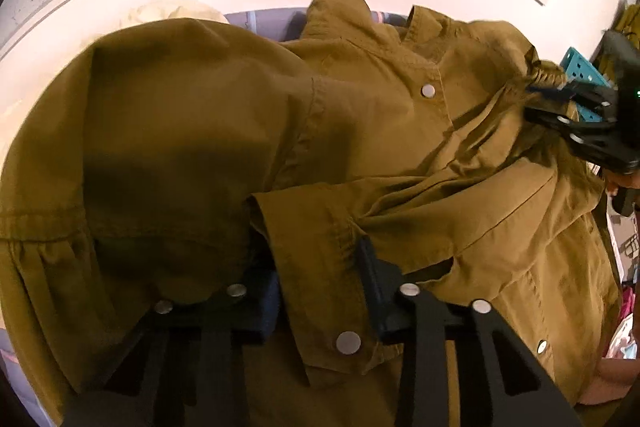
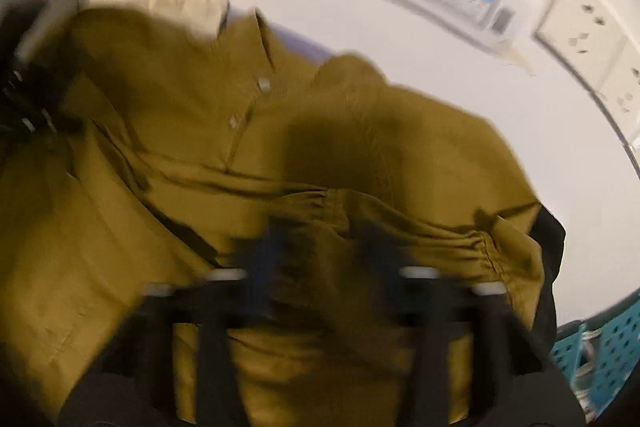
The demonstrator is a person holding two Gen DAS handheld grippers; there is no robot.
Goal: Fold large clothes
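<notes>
Left wrist view: the left gripper (image 1: 320, 291) pinches the jacket (image 1: 200, 131) by a snap-buttoned cuff, probably to draw that sleeve across the body; the jacket lies heaped against the bed's wall edge.

Right wrist view (blurred): the right gripper (image 2: 324, 259) clamps a gathered hem. The teal crate (image 2: 600, 359) shows unclear contents.

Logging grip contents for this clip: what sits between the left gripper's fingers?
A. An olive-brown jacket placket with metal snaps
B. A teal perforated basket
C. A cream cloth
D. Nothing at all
A: in the left wrist view the left gripper has the snap-studded front edge of the olive-brown jacket running between its fingers.
</notes>
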